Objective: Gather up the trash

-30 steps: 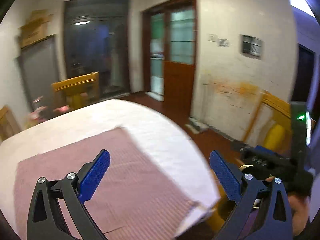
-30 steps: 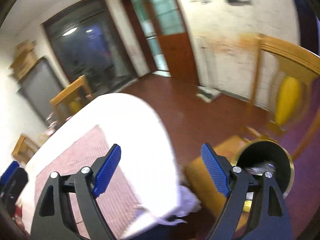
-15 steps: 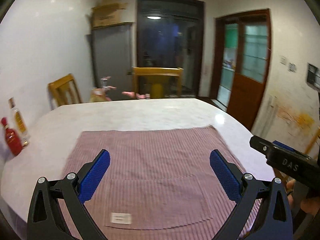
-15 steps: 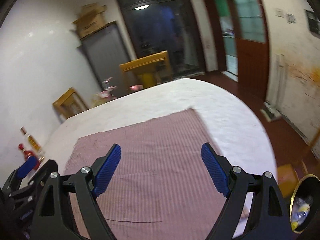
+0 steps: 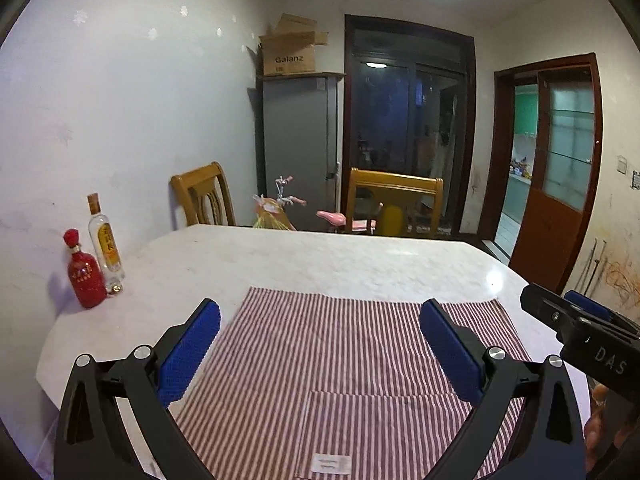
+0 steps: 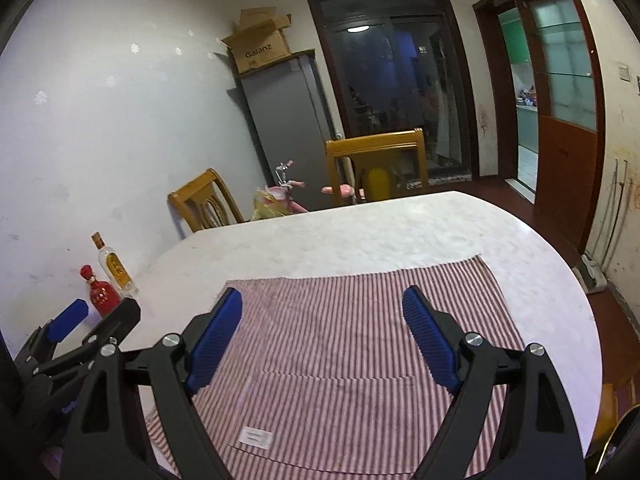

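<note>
Swung round from the floor and dark round bin (image 6: 624, 444) to the white marble surface (image 5: 320, 256) and striped red-and-white cloth (image 5: 340, 352). Left gripper (image 5: 320, 356) and right gripper (image 6: 322, 336) jaws spread wide, empty. No trash visible on the surface; probably all collected, bin at lower right.

My left gripper (image 5: 320, 350), black angular arms, ribbed blue pads (image 5: 188, 354), silver screws at each pivot, my right gripper (image 6: 322, 338) alike, its black housing lettered "DAS" at three o'clock of the left view

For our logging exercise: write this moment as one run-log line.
left claw: open, empty | right claw: open, empty | striped cloth: bare | bottles: untouched
</note>
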Motion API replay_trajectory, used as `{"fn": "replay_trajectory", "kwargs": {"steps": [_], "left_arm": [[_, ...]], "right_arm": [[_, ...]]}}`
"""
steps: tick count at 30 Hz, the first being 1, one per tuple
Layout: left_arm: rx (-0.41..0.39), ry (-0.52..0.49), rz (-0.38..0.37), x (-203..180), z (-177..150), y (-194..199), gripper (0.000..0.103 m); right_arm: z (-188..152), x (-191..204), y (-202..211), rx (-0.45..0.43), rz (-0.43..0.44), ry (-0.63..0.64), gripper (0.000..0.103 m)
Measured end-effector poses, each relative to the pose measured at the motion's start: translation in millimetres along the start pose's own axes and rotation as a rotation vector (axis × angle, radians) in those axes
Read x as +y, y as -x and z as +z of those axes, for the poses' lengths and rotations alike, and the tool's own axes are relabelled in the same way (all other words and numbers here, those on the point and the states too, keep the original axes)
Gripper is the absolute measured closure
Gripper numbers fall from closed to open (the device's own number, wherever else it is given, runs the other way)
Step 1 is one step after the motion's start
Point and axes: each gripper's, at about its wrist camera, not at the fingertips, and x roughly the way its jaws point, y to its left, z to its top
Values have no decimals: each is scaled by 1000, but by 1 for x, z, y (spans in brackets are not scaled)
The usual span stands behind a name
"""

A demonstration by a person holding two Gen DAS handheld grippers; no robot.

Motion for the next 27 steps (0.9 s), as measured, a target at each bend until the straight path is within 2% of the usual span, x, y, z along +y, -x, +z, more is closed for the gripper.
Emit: {"fn": "replay_trajectory", "kwargs": {"steps": [9,27], "left_arm": [[-23,23,11,0,6,9,6],[-54,-3,36,-7,9,21,6]], "right_arm": [[-1,10,0,-12,22,25,19],[1,7,11,-44,41,27,19]]}}
